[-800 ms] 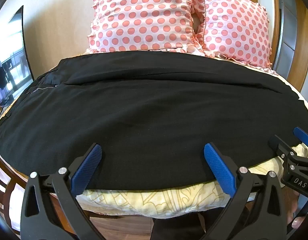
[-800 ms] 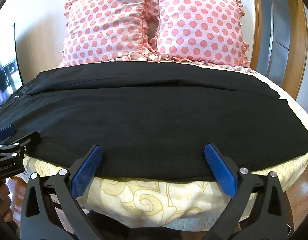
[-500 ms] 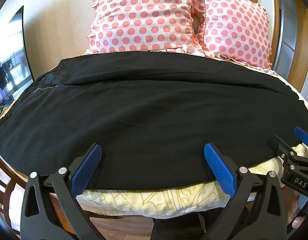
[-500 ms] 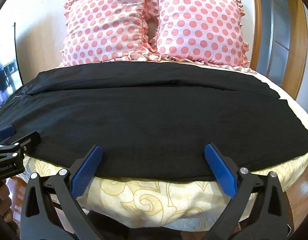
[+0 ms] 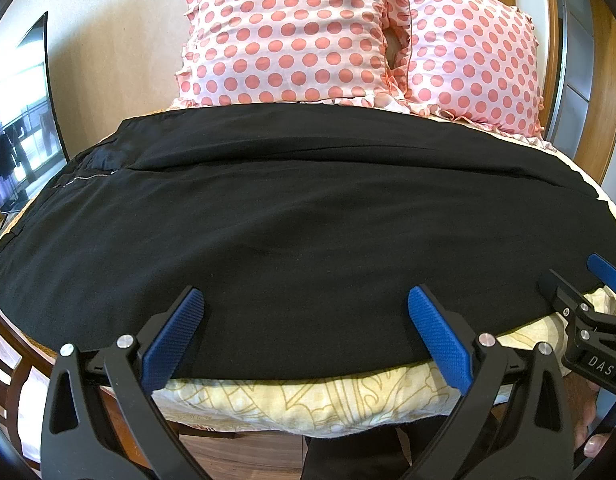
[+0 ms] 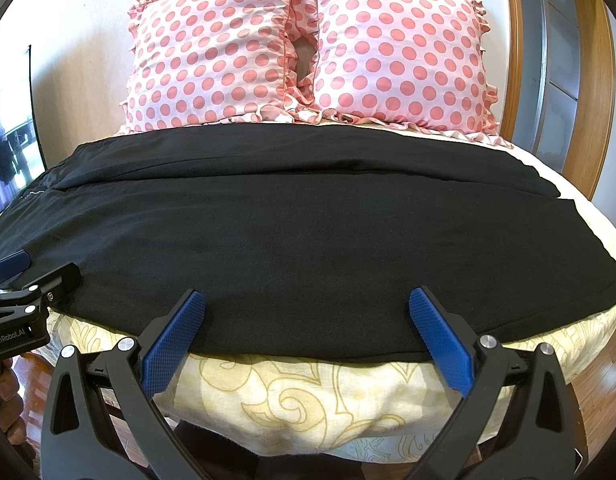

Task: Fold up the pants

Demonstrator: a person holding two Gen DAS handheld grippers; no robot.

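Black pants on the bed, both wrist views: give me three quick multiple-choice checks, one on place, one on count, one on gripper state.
1. Where do the black fabric pants lie?
A. spread flat across the cream patterned bedspread
B. on the floor
C. on top of the pillows

2. How many pink polka-dot ruffled pillows are there?
A. one
B. two
C. four

3. How do the left gripper and right gripper stand?
A. both shut on cloth
B. one open, one shut
C. both open

Answers: 1 A, the pants cover the bed; 2 B, two side by side behind them; 3 C, the blue pads stand wide apart, nothing clamped.

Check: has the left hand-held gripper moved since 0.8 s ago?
No. The left hand-held gripper sits at the same spot against the pants' near edge and the pillows.
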